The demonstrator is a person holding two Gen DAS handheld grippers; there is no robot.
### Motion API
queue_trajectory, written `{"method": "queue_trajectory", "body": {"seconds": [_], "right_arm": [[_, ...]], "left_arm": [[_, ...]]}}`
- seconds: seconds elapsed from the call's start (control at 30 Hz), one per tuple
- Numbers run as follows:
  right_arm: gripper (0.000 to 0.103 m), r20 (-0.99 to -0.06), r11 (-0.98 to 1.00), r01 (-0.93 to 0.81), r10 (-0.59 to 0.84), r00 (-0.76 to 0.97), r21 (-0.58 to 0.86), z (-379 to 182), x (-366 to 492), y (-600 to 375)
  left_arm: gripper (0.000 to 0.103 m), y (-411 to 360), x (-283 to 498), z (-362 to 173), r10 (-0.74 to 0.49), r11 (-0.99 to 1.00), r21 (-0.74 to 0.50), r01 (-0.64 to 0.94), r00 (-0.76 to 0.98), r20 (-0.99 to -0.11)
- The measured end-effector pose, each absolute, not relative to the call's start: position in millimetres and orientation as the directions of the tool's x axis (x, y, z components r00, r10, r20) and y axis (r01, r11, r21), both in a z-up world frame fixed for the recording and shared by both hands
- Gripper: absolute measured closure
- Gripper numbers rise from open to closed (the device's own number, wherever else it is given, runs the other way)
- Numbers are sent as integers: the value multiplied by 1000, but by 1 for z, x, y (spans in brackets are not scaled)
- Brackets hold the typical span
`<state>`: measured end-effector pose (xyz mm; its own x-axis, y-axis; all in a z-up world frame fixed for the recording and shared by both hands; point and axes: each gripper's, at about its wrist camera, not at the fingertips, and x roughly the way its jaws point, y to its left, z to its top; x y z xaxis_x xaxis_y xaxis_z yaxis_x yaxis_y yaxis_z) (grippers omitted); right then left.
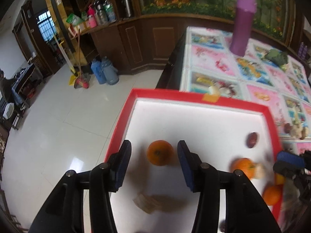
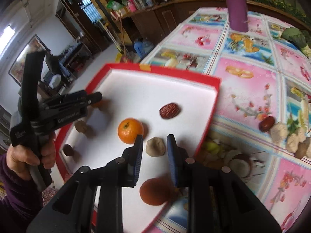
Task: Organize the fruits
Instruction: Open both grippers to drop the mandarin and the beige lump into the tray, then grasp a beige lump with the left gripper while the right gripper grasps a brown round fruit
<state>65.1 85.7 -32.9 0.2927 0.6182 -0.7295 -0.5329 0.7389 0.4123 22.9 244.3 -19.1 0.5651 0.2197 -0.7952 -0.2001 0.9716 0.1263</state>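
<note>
Left jaws (image 1: 153, 166) parted, pads clear of the tangerine (image 1: 159, 152) that sits between them on the white floor of the red-rimmed tray (image 1: 194, 95); nothing gripped. Tray sits at the worktop's (image 2: 246, 89) left corner, partly overhanging the tiled floor (image 1: 58, 126). In the right wrist view my left hand (image 2: 29, 155), purple sleeve, holds that tool at the tray's left edge, with a beige nut-like lump (image 2: 82, 126) and a dark round fruit (image 2: 68, 149) below it on the tray. Mid-tray: second tangerine (image 2: 130, 130), red date (image 2: 170, 110) behind it, pale walnut-like lump (image 2: 155, 147) just right of the tangerine. Right jaws (image 2: 155, 160) only narrowly apart, holding nothing; the pale lump lies just beyond their tips, a blurred orange-brown fruit (image 2: 154, 191) sits low between the pads, contact can't be told. Purple flask (image 1: 243, 25) upright at the far side of the worktop. Right of the tray, on the patterned cloth: another red date (image 2: 267, 123) and a cluster of pale nuts (image 2: 287, 136), well apart from the tray. Green leafy bundle (image 2: 293, 36) far right.
</note>
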Motion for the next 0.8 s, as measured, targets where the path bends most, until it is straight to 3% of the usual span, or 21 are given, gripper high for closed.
{"method": "queue_trajectory", "body": {"seconds": [0.1, 0.17, 0.2, 0.5, 0.8], "right_arm": [[70, -696, 738, -520, 638, 329, 430, -25, 63, 61], [58, -685, 748, -498, 637, 354, 438, -24, 62, 40], [57, -682, 758, -484, 630, 371, 437, -25, 61, 29], [57, -671, 790, -327, 613, 417, 518, -47, 90, -56], [57, -696, 873, -146, 463, 549, 466, -53, 113, -129]], "left_arm": [[48, 228, 17, -5, 194, 979, 116, -167, 604, -773], [47, 217, 14, 1, 172, 984, 103, -146, 624, -763], [47, 210, 12, 3, 153, 987, 93, -128, 631, -760], [47, 155, 13, 2, 54, 998, 57, -16, 626, -778], [47, 93, 24, 2, -4, 992, 75, 102, 614, -789]]}}
